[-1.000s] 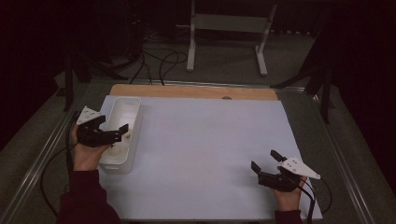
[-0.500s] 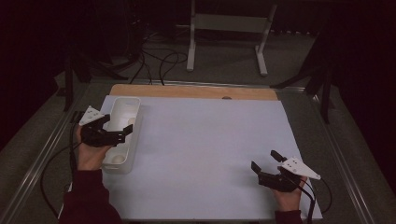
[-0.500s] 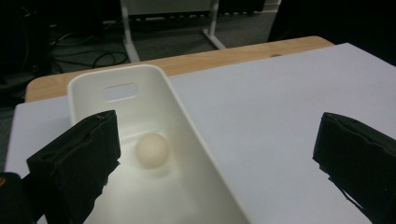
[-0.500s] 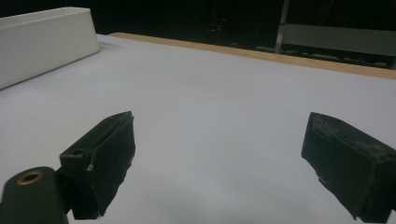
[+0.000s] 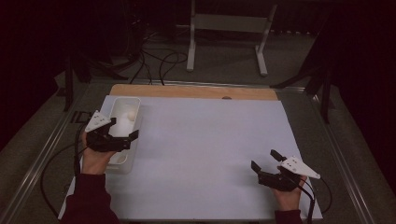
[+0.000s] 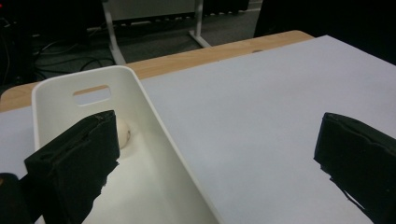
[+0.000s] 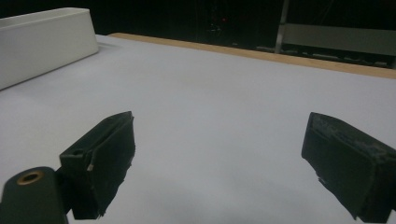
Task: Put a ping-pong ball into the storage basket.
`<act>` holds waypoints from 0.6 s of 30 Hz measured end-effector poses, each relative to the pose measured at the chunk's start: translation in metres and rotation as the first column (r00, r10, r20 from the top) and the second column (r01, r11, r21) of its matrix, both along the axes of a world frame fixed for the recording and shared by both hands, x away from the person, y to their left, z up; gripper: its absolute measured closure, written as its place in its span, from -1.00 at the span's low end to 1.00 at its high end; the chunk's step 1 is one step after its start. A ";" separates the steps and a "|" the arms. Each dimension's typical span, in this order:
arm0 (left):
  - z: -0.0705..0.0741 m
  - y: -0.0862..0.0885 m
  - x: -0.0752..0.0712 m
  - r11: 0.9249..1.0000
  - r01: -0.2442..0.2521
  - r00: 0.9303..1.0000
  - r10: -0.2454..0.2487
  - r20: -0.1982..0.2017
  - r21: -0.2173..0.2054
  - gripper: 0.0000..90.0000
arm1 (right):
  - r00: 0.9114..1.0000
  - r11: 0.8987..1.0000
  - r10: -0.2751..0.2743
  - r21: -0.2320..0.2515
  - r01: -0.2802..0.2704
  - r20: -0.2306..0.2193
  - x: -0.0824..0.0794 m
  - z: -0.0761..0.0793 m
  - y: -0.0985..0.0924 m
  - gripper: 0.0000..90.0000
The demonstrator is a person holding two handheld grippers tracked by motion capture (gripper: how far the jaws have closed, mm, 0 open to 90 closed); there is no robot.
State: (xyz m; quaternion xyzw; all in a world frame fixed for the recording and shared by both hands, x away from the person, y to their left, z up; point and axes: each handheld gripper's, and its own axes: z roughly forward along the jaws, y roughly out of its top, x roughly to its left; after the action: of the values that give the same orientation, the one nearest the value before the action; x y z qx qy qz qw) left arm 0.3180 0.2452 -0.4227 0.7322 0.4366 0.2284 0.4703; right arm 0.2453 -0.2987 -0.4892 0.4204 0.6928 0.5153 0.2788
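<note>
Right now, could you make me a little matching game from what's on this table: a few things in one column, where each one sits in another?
Things:
1. white bin
2. pale round ball
3. left gripper
4. right gripper

Places:
A. over the bare white sheet, near right
B. over the bin's near end, jaws wide and empty
C. inside the bin, toward its far end
D. on the sheet's left edge

Pairs: 1-D, 2-C, 3-B, 4-A

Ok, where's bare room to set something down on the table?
The white mat lies bare between the white bin and the right gripper, up to the wooden edge. Crowded only at left: the left gripper, jaws open, hovers over the bin, which holds a pale ball.
</note>
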 end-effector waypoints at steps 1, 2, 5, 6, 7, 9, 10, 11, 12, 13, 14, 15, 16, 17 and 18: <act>-0.002 0.000 -0.002 1.000 0.004 1.000 -0.004 0.004 -0.001 -0.98 | 1.000 1.000 0.000 0.001 0.000 0.000 0.000 0.000 0.000 -0.79; -0.003 0.000 -0.003 1.000 0.005 1.000 -0.005 0.006 0.002 -0.98 | 1.000 1.000 -0.001 -0.003 0.001 -0.002 0.001 0.000 0.000 -0.79; -0.007 -0.001 -0.008 1.000 0.016 1.000 -0.016 0.013 0.002 -0.98 | 1.000 1.000 0.000 -0.004 0.000 -0.003 0.002 0.000 0.000 -0.79; -0.008 -0.001 -0.010 1.000 0.015 1.000 -0.015 0.018 0.001 -0.98 | 1.000 1.000 -0.002 -0.002 0.002 -0.004 0.003 -0.001 0.000 -0.79; -0.009 0.000 -0.012 1.000 0.018 0.999 -0.018 0.026 -0.004 -0.98 | 1.000 1.000 -0.001 -0.003 0.001 -0.004 0.003 -0.001 0.000 -0.79; -0.010 0.000 -0.015 1.000 0.019 0.999 -0.019 0.037 -0.015 -0.98 | 1.000 1.000 0.000 -0.001 0.000 -0.004 0.004 -0.001 0.001 -0.79; -0.010 0.001 -0.017 1.000 0.020 0.999 -0.019 0.042 -0.017 -0.98 | 1.000 1.000 0.000 -0.004 0.000 -0.002 0.005 -0.001 0.000 -0.79; -0.011 0.001 -0.019 1.000 0.021 0.999 -0.020 0.047 -0.018 -0.98 | 1.000 1.000 0.002 -0.004 -0.002 -0.004 0.005 -0.001 0.001 -0.79; -0.011 0.001 -0.021 1.000 0.023 0.998 -0.022 0.050 -0.021 -0.98 | 1.000 1.000 0.001 -0.002 -0.001 -0.004 0.006 -0.001 0.001 -0.79; -0.011 0.001 -0.022 0.999 0.026 0.998 -0.025 0.053 -0.022 -0.98 | 1.000 1.000 0.002 -0.004 -0.002 -0.003 0.006 -0.001 0.001 -0.79; -0.011 0.001 -0.023 0.999 0.027 0.998 -0.026 0.055 -0.025 -0.98 | 1.000 1.000 0.003 -0.003 -0.003 -0.002 0.006 -0.001 0.000 -0.79; -0.012 0.001 -0.024 0.999 0.028 0.998 -0.027 0.053 -0.022 -0.98 | 1.000 1.000 0.001 -0.002 -0.001 -0.001 0.007 -0.002 0.001 -0.79; -0.013 0.000 -0.025 0.999 0.029 0.998 -0.028 0.048 -0.019 -0.98 | 1.000 1.000 0.002 -0.003 -0.002 -0.003 0.007 -0.002 0.000 -0.79; -0.015 0.000 -0.026 0.999 0.033 0.998 -0.032 0.048 -0.018 -0.98 | 1.000 1.000 0.004 0.000 -0.004 -0.004 0.007 -0.002 0.001 -0.79; -0.016 -0.001 -0.027 0.999 0.037 0.998 -0.036 0.048 -0.021 -0.98 | 1.000 1.000 0.004 -0.001 -0.004 -0.004 0.007 -0.002 0.001 -0.79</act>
State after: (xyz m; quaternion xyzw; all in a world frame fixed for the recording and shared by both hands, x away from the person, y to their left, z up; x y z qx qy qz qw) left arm 0.2914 0.2446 -0.4391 0.7294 0.4141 0.2323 0.4924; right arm 0.2527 -0.2978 -0.4913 0.4201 0.6945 0.5144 0.2767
